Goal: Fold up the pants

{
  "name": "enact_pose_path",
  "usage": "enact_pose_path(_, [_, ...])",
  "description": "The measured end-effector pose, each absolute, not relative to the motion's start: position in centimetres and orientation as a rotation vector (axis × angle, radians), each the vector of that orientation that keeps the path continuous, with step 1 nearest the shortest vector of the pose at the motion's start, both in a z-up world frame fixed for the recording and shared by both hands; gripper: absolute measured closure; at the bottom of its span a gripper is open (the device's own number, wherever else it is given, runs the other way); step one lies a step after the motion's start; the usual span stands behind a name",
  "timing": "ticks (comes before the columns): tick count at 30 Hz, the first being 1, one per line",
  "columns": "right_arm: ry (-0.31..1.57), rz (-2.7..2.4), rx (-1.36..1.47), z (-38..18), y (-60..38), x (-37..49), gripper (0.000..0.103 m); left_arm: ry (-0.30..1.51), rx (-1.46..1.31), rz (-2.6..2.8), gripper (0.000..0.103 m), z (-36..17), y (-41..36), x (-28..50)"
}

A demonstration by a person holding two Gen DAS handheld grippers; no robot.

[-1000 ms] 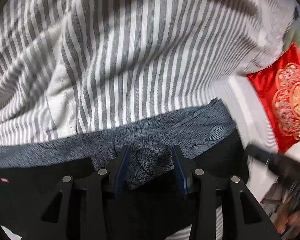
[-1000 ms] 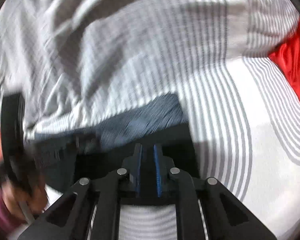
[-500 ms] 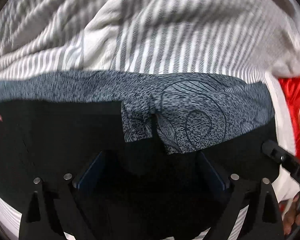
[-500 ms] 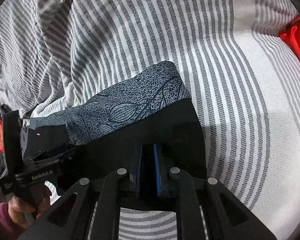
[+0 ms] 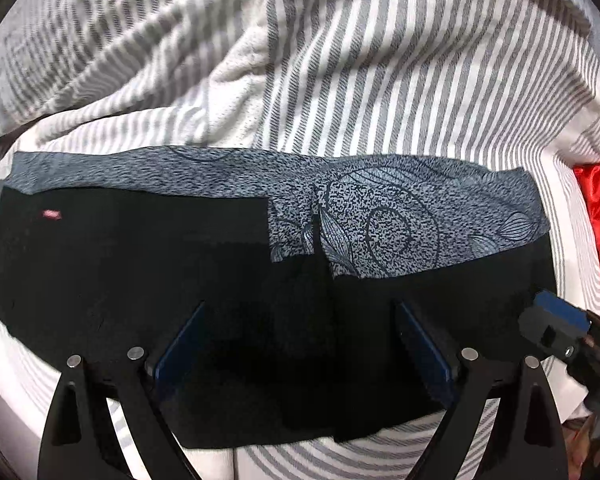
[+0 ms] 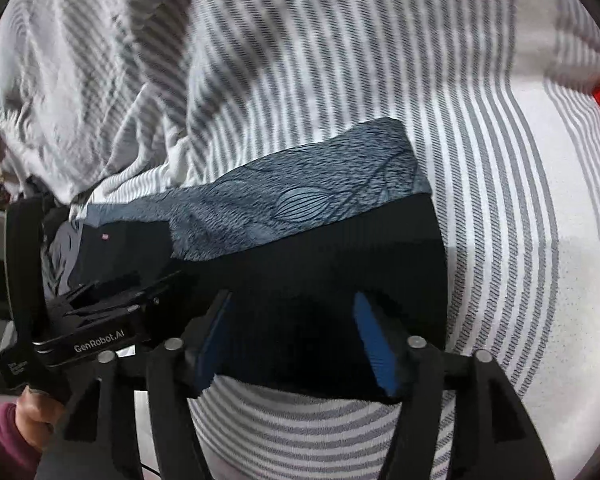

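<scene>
Pants lie folded flat on the striped bedding. Left gripper spread wide, empty; right gripper opening over the near hem, prob. nothing pinched (dark fabric, hard to tell). Lift both straight up w/o dragging the fold.

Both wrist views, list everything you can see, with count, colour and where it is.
pants: one, black with a grey leaf-print band, folded flat on the sheet under both grippers
bed sheet: one, white with grey stripes, rumpled beyond the pants
red cloth: one, red with gold pattern, right edge of the left wrist view
left gripper: one, black with blue pads, open over the pants
right gripper: one, black with blue pads, jaws opening, over the pants' right end
hand: one, maroon sleeve, holding the left gripper
</scene>
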State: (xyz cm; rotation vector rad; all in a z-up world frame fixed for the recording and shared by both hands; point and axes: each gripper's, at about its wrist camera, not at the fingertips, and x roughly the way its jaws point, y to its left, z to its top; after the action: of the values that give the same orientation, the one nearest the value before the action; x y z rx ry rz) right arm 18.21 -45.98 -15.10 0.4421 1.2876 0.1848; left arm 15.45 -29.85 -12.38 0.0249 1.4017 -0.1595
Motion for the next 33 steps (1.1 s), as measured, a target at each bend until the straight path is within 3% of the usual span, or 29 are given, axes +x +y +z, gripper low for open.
enact_pose_path(9, [1.327, 0.251, 0.385, -15.3, -45.2, 18.6, 0.032, 1.358, -0.075, -0.054, 0.009, -9.9, -26.6, 13.8])
enact_pose_path(15, [1.352, 0.207, 0.273, -16.4, -43.0, 19.2, 0.024, 1.389, -0.136, -0.036, 0.009, -11.1, -23.8, 12.7])
enact_pose_path(19, [1.361, 0.150, 0.119, -17.1, -39.7, 19.5, 0.007, 1.388, -0.156, -0.033, 0.009, -11.3, -21.1, 11.9])
enact_pose_path(33, [1.360, 0.120, 0.073, -13.0, -30.3, 18.4, 0.007, 1.332, -0.466, 0.097, 0.009, -10.8, -2.9, 10.6])
